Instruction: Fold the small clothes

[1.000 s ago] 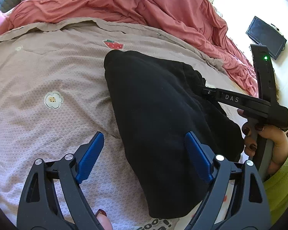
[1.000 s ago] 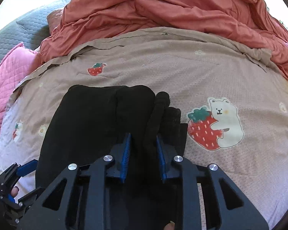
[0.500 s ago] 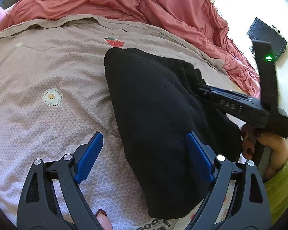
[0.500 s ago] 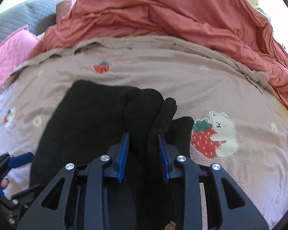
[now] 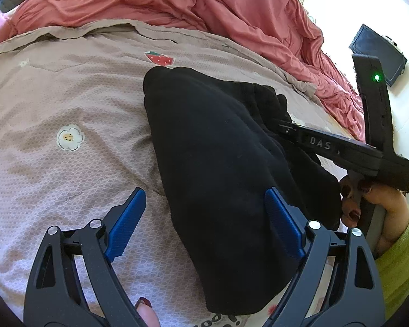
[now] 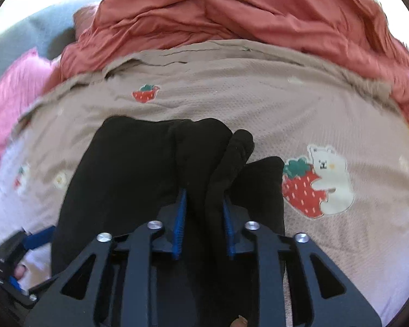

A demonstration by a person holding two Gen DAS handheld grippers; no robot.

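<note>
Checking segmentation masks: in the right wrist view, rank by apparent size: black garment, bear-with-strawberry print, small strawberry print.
1. black garment, largest by far
2. bear-with-strawberry print
3. small strawberry print, smallest, though it lies farther from the camera, so part of that gap may be distance.

Right gripper (image 6: 204,204), jaws closing on a bunched fold of black garment (image 6: 139,169), spread over the bedsheet (image 6: 259,103) beside a strawberry-bear print (image 6: 319,182).
</note>
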